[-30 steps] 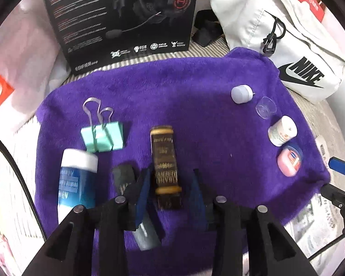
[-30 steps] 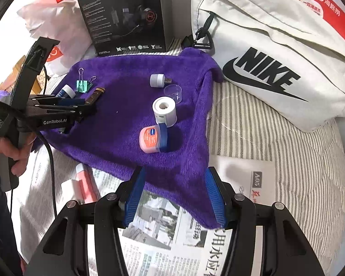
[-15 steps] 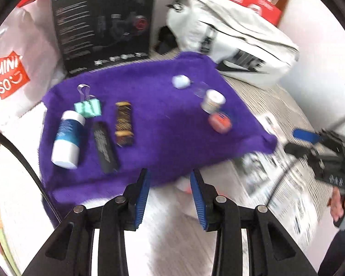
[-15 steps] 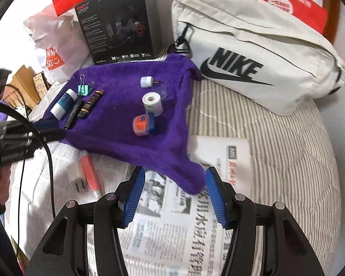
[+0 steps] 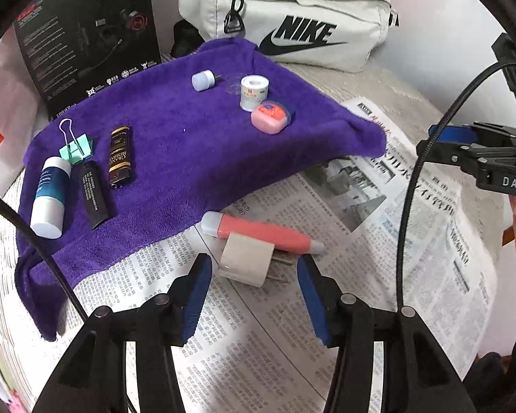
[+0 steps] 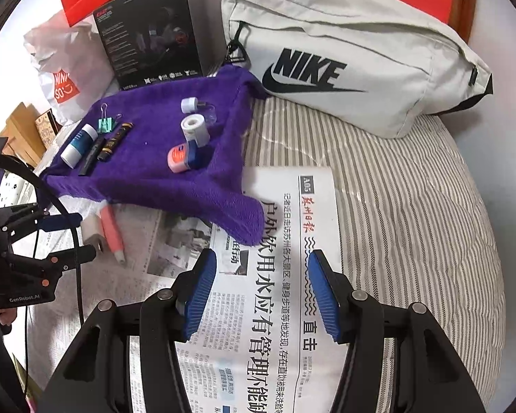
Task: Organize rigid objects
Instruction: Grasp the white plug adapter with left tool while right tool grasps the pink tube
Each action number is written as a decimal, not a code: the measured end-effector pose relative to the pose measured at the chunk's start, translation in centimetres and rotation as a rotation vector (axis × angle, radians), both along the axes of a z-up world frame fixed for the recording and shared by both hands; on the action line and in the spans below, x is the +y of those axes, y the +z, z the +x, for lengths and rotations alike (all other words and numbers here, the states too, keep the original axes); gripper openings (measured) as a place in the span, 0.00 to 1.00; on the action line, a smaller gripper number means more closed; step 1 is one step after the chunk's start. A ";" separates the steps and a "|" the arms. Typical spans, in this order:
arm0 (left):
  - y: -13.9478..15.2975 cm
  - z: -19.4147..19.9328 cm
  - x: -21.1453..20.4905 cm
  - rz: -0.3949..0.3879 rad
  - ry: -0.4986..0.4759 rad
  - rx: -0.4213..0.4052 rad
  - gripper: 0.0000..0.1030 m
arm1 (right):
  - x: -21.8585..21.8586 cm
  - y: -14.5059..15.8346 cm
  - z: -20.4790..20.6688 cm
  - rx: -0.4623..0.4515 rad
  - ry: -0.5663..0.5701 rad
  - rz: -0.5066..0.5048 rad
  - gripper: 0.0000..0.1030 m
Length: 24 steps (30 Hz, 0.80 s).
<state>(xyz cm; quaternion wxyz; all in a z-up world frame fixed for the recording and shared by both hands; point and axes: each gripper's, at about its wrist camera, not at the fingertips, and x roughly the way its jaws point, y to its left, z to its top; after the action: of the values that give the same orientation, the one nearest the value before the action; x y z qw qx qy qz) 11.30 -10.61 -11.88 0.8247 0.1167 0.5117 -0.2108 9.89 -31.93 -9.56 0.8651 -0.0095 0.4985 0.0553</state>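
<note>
A purple towel (image 5: pixel 189 144) holds a blue-white bottle (image 5: pixel 50 196), a black tube (image 5: pixel 93 194), a dark gold lighter (image 5: pixel 120 156), a green binder clip (image 5: pixel 75 148), a small white cap (image 5: pixel 203 80), a white tape roll (image 5: pixel 254 93) and a pink jar (image 5: pixel 271 120). On the newspaper (image 5: pixel 378 241) lie a pink pen (image 5: pixel 261 232) and a white plug adapter (image 5: pixel 247 260). My left gripper (image 5: pixel 254 268) is open, its fingers either side of the adapter. My right gripper (image 6: pixel 263 278) is open and empty over the newspaper (image 6: pixel 282 309), right of the towel (image 6: pixel 154 172).
A white Nike bag (image 6: pixel 344 69) and a black headset box (image 6: pixel 151 34) stand behind the towel. A Miniso bag (image 6: pixel 68 75) lies at the left. A striped bed cover (image 6: pixel 412 206) stretches to the right. The right gripper also shows in the left wrist view (image 5: pixel 464 148).
My left gripper has pulled back off the towel from the lighter and come over the newspaper, around the white adapter. My right gripper has drawn back and right, away from the towel.
</note>
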 end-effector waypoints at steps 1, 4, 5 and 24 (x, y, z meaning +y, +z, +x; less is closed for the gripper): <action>-0.3 0.1 0.0 0.010 -0.002 0.004 0.48 | 0.0 -0.1 0.0 0.003 0.002 0.000 0.54; -1.0 0.4 -0.2 0.030 -0.023 0.013 0.48 | 0.4 -0.4 0.2 0.008 0.014 -0.004 0.54; -1.1 0.5 -0.4 0.038 -0.032 0.011 0.48 | 0.6 -0.4 0.3 0.009 0.019 -0.006 0.54; -1.2 -0.2 5.7 0.031 0.135 0.013 0.42 | 4.2 -1.3 1.1 0.033 0.124 0.020 0.55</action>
<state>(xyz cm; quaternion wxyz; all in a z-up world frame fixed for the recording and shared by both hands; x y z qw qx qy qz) 11.07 -4.93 -13.10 0.8317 0.0931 0.5270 -0.1476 11.04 -27.73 -10.84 0.8516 -0.0309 0.5108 0.1140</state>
